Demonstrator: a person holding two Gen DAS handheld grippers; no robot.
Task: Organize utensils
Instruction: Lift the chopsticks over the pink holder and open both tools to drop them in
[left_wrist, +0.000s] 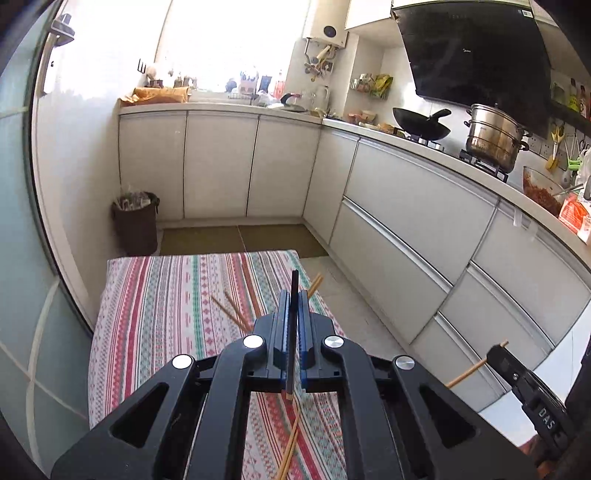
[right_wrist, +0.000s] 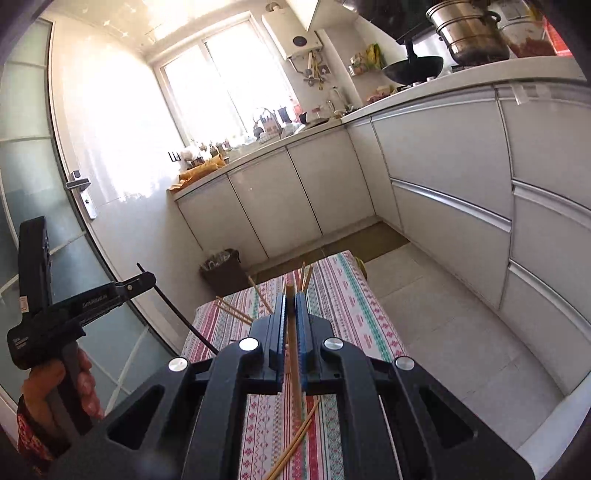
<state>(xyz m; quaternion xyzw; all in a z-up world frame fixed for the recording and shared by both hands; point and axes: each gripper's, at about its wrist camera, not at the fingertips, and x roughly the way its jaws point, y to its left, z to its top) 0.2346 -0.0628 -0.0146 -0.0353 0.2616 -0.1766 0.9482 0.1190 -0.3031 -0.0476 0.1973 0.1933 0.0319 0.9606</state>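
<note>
While each gripper clamps one chopstick, left gripper (left_wrist: 294, 295) a black chopstick (left_wrist: 294, 284), right gripper (right_wrist: 290, 299) a wooden chopstick (right_wrist: 290, 290), only the right view's lower left shows the person's hand (right_wrist: 83, 384)

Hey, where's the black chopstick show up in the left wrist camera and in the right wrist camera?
Left wrist view: the black chopstick runs up the centre, clamped in the left hand-held gripper.
Right wrist view: far left, a thin dark diagonal through that same gripper, seen from the side.
Shared landmark: the brown waste bin by the white cabinets.
</note>
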